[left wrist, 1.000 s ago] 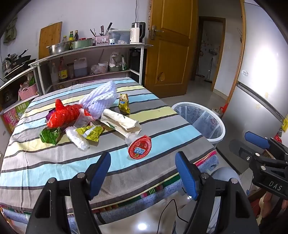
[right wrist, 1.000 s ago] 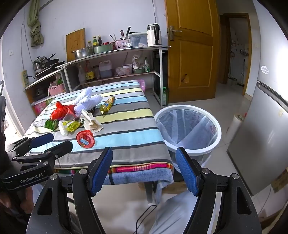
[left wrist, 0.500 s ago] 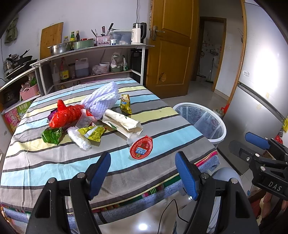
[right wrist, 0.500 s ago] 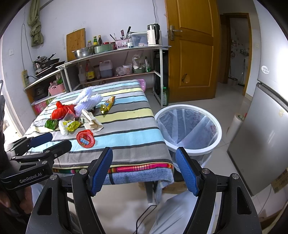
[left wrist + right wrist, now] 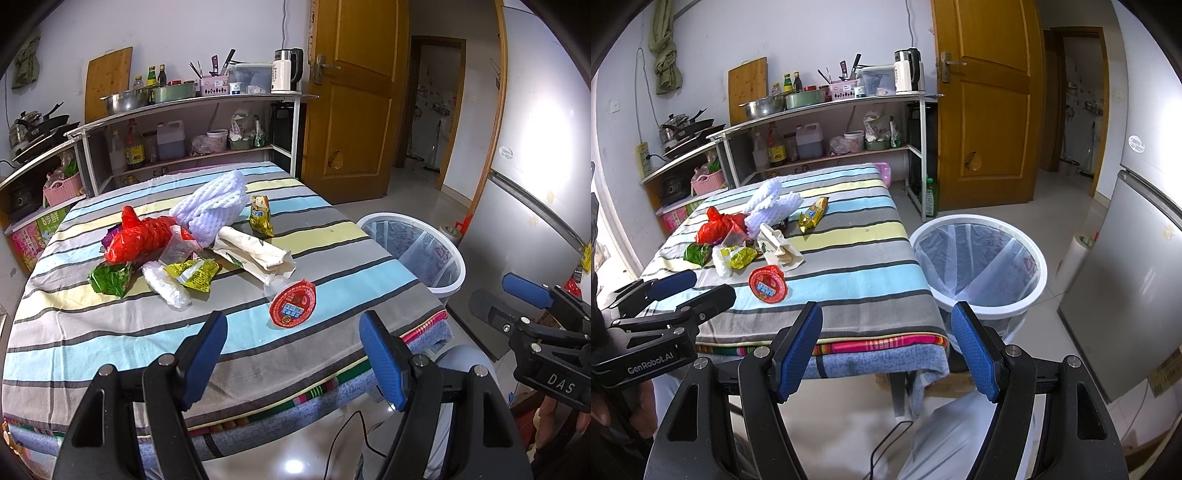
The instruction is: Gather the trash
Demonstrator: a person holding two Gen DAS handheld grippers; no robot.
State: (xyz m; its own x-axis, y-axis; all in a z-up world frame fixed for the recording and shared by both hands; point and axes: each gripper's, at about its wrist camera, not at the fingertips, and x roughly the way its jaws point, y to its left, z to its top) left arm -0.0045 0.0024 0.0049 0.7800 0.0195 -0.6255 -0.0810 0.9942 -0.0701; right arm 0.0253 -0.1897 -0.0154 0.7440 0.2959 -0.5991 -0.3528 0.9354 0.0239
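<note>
Trash lies on the striped table (image 5: 92, 332): a round red lid (image 5: 293, 303) nearest me, a rolled white paper bag (image 5: 255, 253), a yellow wrapper (image 5: 194, 272), a green wrapper (image 5: 109, 278), a red plastic bag (image 5: 142, 236), white foam netting (image 5: 214, 206) and a gold snack packet (image 5: 260, 216). A white bin with a clear liner (image 5: 979, 266) stands on the floor right of the table. My left gripper (image 5: 293, 349) is open and empty over the table's near edge, short of the red lid. My right gripper (image 5: 886, 341) is open and empty, below the table's corner.
A metal shelf unit (image 5: 192, 122) with bottles, pots and a kettle stands behind the table. A wooden door (image 5: 986, 103) is at the back right. A grey fridge (image 5: 1137, 277) stands right of the bin. A black cable (image 5: 886, 443) lies on the floor.
The left gripper has edged slightly forward toward the table. The right gripper has barely moved. Both stay open.
</note>
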